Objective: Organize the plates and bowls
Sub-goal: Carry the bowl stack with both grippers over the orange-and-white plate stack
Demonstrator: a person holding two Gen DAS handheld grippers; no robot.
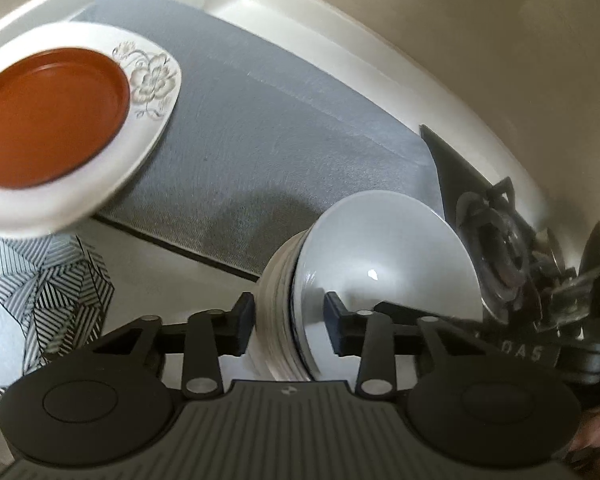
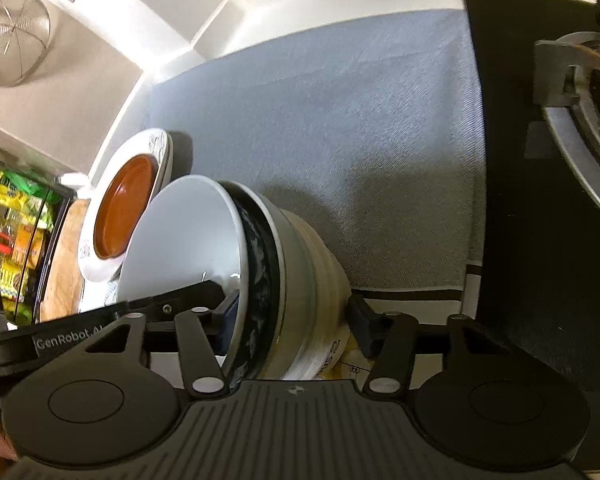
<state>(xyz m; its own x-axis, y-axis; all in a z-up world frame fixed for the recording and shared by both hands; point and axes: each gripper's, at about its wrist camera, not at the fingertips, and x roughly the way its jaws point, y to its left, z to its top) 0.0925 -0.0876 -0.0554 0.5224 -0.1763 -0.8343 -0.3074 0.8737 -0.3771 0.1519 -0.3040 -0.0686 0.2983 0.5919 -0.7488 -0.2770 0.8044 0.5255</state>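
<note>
White nested bowls (image 2: 236, 264) are gripped at the rim by both the left tool (image 1: 288, 320) and right tool (image 2: 292, 316); the brown plate (image 1: 48, 116) is already stacked on a floral plate (image 1: 156, 80), so placement remains.

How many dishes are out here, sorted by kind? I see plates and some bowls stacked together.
Plates: 2, the orange plate resting on the white flowered plate.
Bowls: 3 nested and tipped on their side, the white bowl, the dark patterned bowl and the ribbed cream bowl.
Total: 5 dishes.
</note>
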